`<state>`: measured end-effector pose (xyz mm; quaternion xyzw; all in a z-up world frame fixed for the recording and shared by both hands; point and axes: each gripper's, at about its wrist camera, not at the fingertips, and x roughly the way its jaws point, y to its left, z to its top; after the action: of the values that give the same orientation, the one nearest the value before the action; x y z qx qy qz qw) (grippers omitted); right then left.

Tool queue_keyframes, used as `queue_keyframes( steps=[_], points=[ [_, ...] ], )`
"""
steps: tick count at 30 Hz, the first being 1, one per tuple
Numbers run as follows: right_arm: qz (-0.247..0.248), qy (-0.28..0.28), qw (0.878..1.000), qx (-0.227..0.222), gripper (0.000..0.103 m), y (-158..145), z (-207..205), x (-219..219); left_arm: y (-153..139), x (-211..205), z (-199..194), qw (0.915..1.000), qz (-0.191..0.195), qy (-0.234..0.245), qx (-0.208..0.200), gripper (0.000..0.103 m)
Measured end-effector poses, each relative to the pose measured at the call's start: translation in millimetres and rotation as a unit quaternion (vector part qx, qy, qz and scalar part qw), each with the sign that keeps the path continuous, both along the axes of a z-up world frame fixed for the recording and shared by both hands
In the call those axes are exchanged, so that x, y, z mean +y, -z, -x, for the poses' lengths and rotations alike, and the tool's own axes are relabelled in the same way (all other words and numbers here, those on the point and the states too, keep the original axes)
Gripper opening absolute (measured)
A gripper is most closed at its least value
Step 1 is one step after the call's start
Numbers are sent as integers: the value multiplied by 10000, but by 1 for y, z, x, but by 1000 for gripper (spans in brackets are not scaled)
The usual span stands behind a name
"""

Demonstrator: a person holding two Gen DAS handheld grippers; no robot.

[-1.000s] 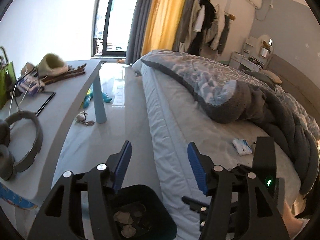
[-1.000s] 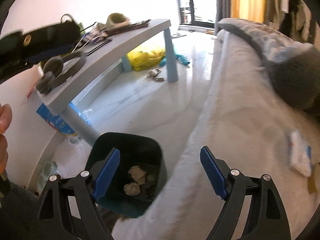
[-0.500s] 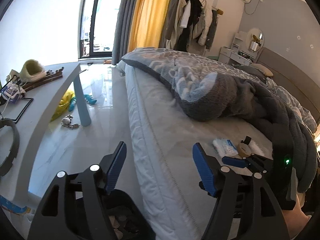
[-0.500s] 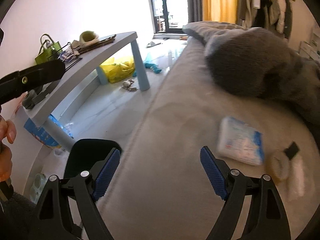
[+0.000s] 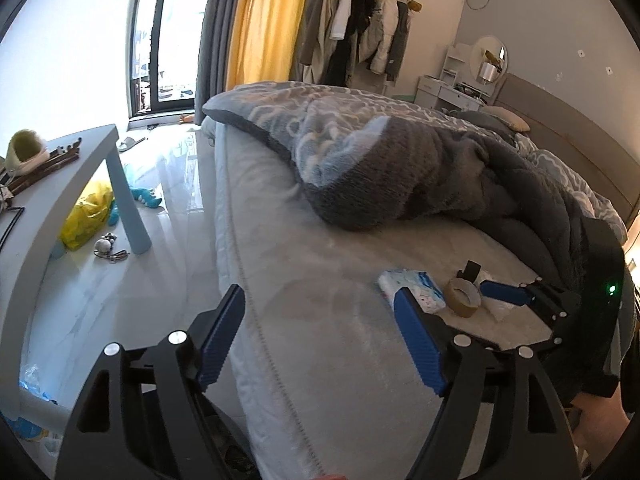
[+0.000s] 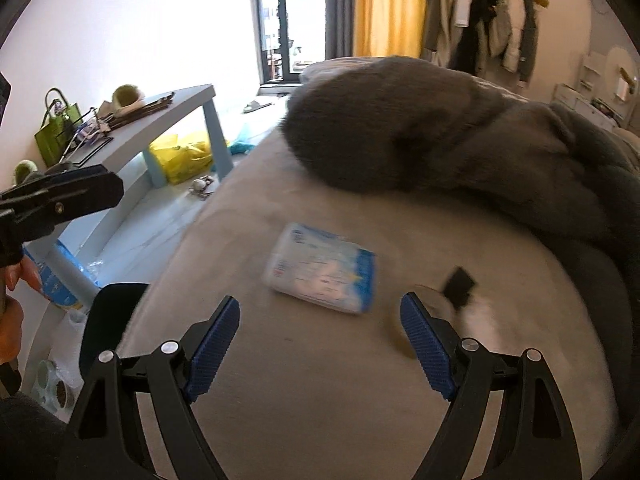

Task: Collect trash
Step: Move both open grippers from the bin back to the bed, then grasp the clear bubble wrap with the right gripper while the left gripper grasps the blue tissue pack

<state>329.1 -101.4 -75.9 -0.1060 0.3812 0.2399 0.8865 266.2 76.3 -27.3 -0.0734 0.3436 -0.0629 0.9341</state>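
The bed (image 6: 320, 420) presents a pale, matte, finely napped sheet under both tools. A thick grey fleece blanket (image 6: 460, 152) lies heaped well beyond the jaws, its upper face patterned in light blue. The grey table (image 5: 60, 184) stands to the left of the jaws, flat-topped with a smooth tapered leg. A dark bin (image 6: 108, 320), smooth-walled, sits at the bed's edge just left of the right gripper's left jaw.

The tissue pack (image 6: 324, 268) is a soft rectangular pouch of glossy white-and-blue film, slightly blurred. It lies flat ahead of the right gripper (image 6: 320, 344), between the lines of its jaws, long axis running from near left to far right. The tape roll (image 5: 464, 296) is a brown ring lying flat, just beside the pack and partly behind the right jaw in the right wrist view. A small black object (image 6: 460, 284) stands at the roll's far side; a crumpled white scrap (image 5: 502, 310) lies just right of the roll.

The right gripper's jaws stand wide apart, holding nothing. The left gripper (image 5: 320, 340) is likewise spread wide and empty, over the mattress edge.
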Motion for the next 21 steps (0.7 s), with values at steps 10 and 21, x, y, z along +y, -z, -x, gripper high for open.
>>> queue_keyframes(
  steps=[10,21],
  points=[
    [-141,450,9989,-19,83,6,-16,-60,14,-26,-23,9998,59,125,158,81],
    [-191,570,9979,237,71,28,-28,-98,28,-58,-41,9987,120,335,361,83]
  ],
)
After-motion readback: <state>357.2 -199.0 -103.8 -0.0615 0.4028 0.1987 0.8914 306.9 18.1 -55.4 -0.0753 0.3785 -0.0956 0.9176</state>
